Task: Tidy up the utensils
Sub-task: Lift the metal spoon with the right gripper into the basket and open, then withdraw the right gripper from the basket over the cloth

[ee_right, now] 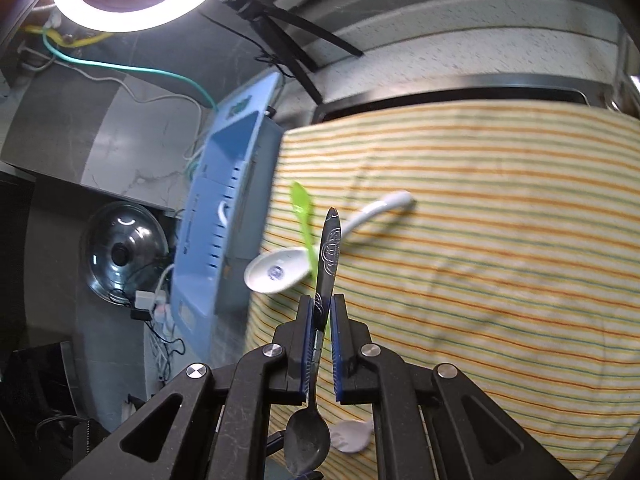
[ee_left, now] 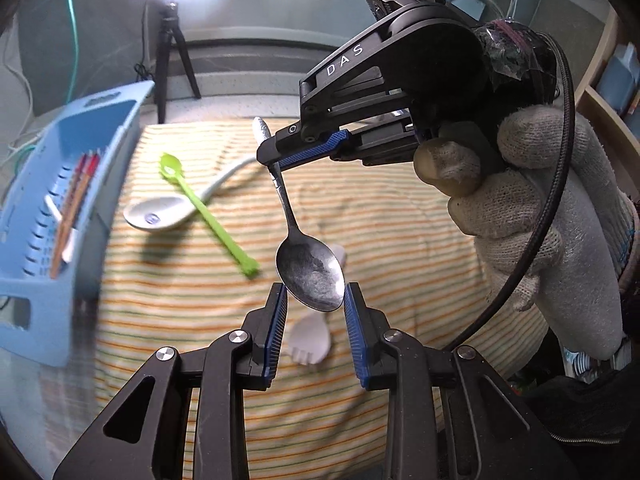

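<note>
Right gripper [ee_right: 320,312] pinching metal spoon [ee_left: 310,276] by mid-handle, jaws pressed together on it, bowl hanging down, clear of striped cloth [ee_left: 360,216]. Left gripper [ee_left: 316,300] bracketing spoon bowl, 2 pads close at either rim; pressing or not, cannot tell. Left wrist view alone showing gloved hand [ee_left: 532,216], chopsticks [ee_left: 74,208] in blue basket [ee_left: 48,312]. Right wrist view alone showing engraved handle tip, pot lid [ee_right: 124,252]. Lying on cloth: green spoon [ee_left: 200,208], white ceramic spoon [ee_left: 160,212], white spork [ee_left: 310,340].
</note>
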### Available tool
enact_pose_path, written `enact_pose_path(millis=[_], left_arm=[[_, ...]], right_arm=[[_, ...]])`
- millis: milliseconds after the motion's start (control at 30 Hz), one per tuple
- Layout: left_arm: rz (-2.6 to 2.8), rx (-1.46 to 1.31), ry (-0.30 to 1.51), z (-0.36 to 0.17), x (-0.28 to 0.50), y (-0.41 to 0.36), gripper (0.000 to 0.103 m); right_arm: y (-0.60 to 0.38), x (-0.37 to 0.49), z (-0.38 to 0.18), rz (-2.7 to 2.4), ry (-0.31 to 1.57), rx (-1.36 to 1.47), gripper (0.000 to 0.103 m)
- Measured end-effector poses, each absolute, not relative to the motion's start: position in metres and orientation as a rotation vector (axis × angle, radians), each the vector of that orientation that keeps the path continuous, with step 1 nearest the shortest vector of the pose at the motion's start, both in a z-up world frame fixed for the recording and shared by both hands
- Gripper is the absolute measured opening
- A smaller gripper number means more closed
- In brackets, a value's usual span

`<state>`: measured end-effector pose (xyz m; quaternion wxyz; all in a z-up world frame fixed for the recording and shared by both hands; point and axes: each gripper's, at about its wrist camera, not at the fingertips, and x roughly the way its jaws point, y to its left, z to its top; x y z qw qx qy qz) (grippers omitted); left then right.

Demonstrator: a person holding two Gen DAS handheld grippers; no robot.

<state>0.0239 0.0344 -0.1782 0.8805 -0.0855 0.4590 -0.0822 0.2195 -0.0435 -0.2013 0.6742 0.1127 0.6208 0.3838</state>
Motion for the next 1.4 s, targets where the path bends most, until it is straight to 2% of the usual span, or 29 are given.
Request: enact_pose_path(millis=[333,633,933,1067,1133,1167,1200,1400], left_arm=[[-0.106,-0.156,0.91,-0.163,0.025,0.107,0.028],[-0.061,-0.15,0.914,-0.169,0.036,0.171,0.027],[-0.026,-0.142,0.935,-0.177,0.044,0.204,0.027],[0.045,-0.159,0.948,-0.18,0.048,0.218,0.027],[0.061,-0.176,0.936,-0.178,0.048,0.224,0.027],[0.066,-0.175,0.93,-0.177,0.047,0.224,0.027],[0.071,-0.175,0.924,-0.174,0.046,0.225,0.027],[0.075,-0.168,0.907,-0.169,0.044,0.22,0.027]], right_arm=[[0.046,0.221,-0.173,0.936,1.335,0.236,0.007],[0.119,0.227,-0.18,0.963,1.344,0.226,0.007],[0.16,0.23,-0.188,0.974,1.33,0.184,0.008],[0.165,0.23,-0.186,0.959,1.299,0.137,0.011],[0.164,0.229,-0.184,0.96,1.292,0.13,0.021],[0.162,0.229,-0.182,0.958,1.284,0.125,0.031],[0.159,0.228,-0.18,0.958,1.274,0.122,0.036],[0.135,0.227,-0.167,0.957,1.249,0.12,0.036]])
